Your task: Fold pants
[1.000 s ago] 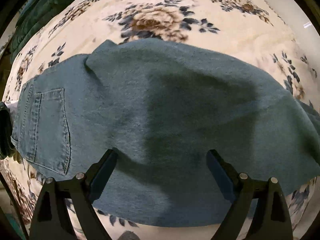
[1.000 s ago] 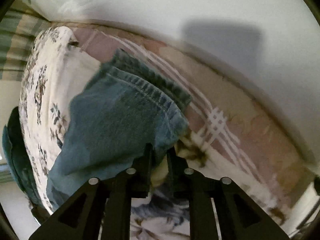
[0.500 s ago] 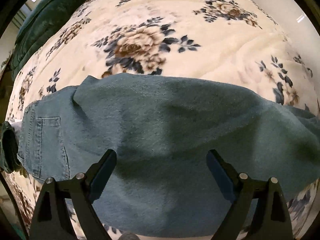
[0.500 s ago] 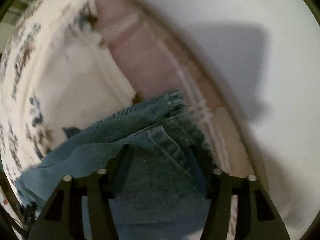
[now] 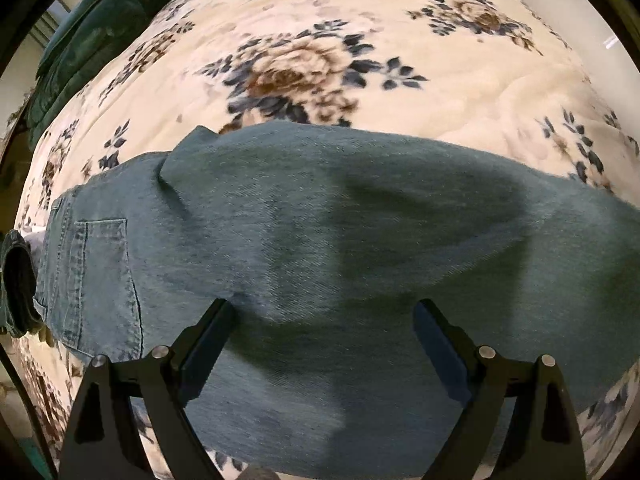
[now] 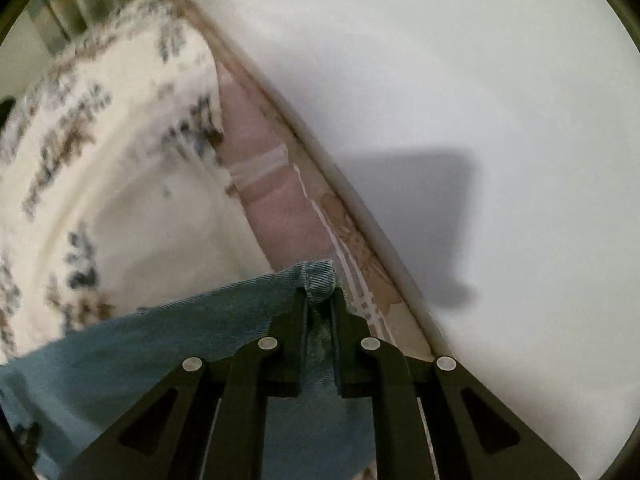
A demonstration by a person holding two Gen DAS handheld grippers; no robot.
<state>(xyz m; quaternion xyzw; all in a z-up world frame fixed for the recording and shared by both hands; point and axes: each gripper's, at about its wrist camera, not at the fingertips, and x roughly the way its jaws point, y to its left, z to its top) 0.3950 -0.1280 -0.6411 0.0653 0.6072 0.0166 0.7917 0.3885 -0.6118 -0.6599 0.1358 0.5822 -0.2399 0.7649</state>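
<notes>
Left wrist view: jeans (image 5: 320, 248) lie spread on a floral blanket (image 5: 360, 52), filling the lower half of the frame.
Surroundings: a dark green cushion (image 5: 84, 36) sits at the blanket's far left edge; a pink plaid sheet (image 6: 272, 208) runs between the blanket and a white wall (image 6: 460, 100).
Obstruction: nothing lies on top of the denim.
Edges: bare blanket stretches beyond the jeans' far edge; on the right side the wall stands just past the sheet.
Long axis: left to right across the left wrist view, back pocket (image 5: 100, 280) at the left end.
Left gripper (image 5: 324, 320): released, its 2 fingers spread wide over the denim, grasping nothing.
Right gripper (image 6: 319, 300): clenched on the jeans' hem (image 6: 318, 278), cloth bunched between the fingers, beside the sheet.
</notes>
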